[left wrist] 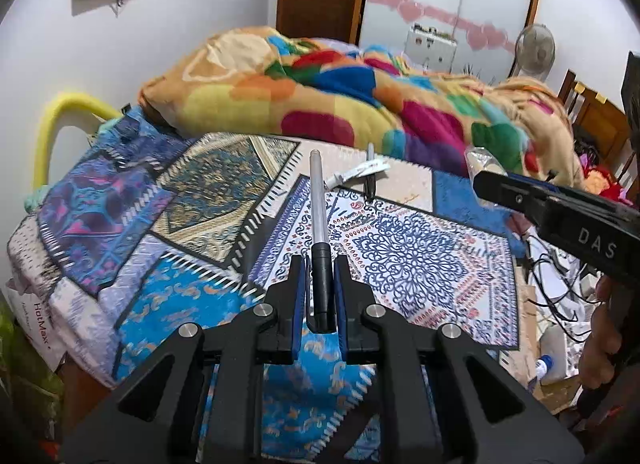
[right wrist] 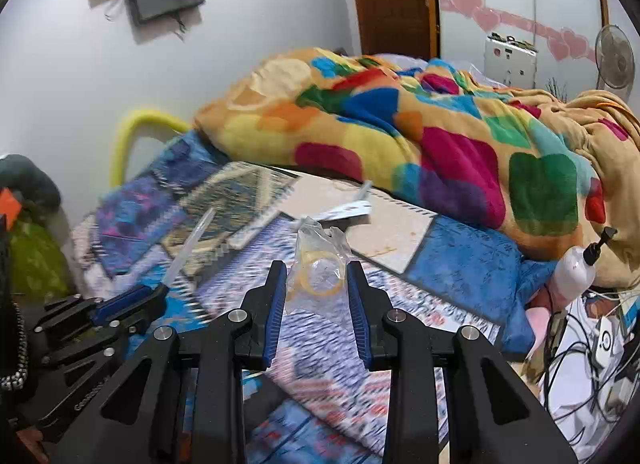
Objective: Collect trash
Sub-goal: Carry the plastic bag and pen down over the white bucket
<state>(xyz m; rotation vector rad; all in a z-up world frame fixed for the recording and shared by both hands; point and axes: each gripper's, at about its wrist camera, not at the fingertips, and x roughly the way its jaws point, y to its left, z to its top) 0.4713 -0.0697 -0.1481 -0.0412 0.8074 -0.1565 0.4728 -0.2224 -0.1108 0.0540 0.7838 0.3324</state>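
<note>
Left tool [left wrist: 320,264] pinching pen [left wrist: 318,199], right tool [right wrist: 317,268] pinching plastic wrapper [right wrist: 320,252], above bedspread [left wrist: 180,296]

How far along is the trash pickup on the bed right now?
No bin is in view, so nothing shows as dropped off. In hand: the left gripper is shut on a pen; the right gripper holds a clear plastic wrapper. Left: a white paper scrap and a dark pen on the bedcover.

Black left gripper [left wrist: 320,264], blue pads, silver screws
</note>
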